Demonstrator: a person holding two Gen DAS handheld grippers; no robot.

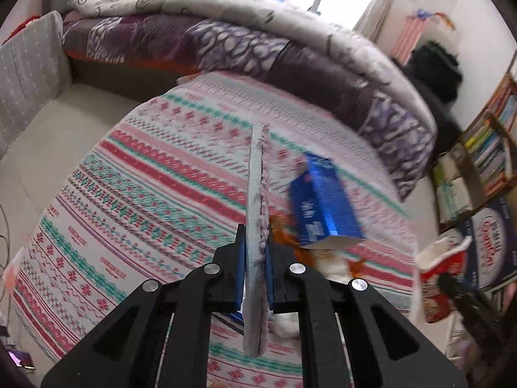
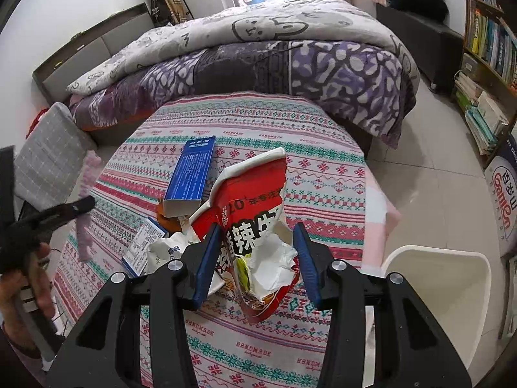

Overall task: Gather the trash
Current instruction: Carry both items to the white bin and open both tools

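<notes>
Between the right tongs [image 2: 255, 258], above the patterned surface [image 2: 323, 174], hangs the torn red noodle cup [image 2: 252, 213], long axis running near to far; the blue pads flank it, though I cannot tell if they pinch it. The white bin [image 2: 452, 291] sits just right and near, so the right tongs are closest. The left tongs [image 1: 255, 271] are clenched on a flat grey card [image 1: 255, 213], edge-on.

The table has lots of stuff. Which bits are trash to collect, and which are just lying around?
Trash job:
red noodle cup, in right tool
blue box
white wrapper
white bin

Just there:
patterned tablecloth
quilt
books
</notes>
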